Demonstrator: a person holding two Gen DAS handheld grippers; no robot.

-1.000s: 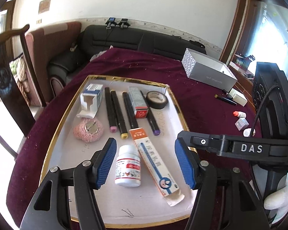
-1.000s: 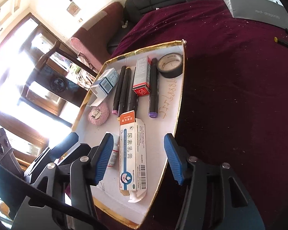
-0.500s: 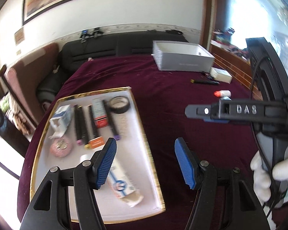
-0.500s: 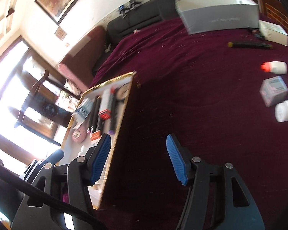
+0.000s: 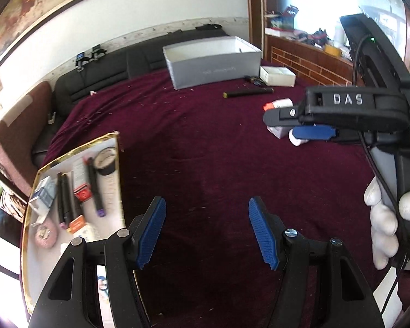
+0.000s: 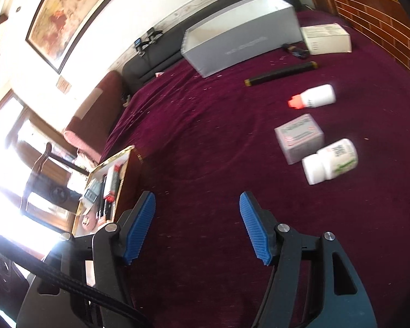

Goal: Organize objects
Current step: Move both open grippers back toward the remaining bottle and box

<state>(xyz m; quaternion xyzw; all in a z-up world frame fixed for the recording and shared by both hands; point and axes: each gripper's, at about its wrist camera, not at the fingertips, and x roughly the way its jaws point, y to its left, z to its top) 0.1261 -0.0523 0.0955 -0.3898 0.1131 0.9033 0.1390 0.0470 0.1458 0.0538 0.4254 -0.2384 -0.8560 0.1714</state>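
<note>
Both grippers, left (image 5: 207, 232) and right (image 6: 197, 225), are swinging off the tray (image 5: 117, 164), jaws apart, empty; right's widening.

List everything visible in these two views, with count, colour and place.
tray: one, white, gold rim, left
markers: several, dark, in tray
tape roll: one, black, in tray
grey box: one, open, far side
white carton: one, beside grey box
loose marker: one, black, before grey box
red-capped bottle: one, white, lying on cloth
small box: one, pale grey, beside pill bottle
pill bottle: one, white, lying on cloth
tablecloth: one, maroon, over table
left claw: one, black, blue pads, open, empty
right claw: one, same, jaws just opening, empty
gloved hand: one, white, holding right claw
</note>
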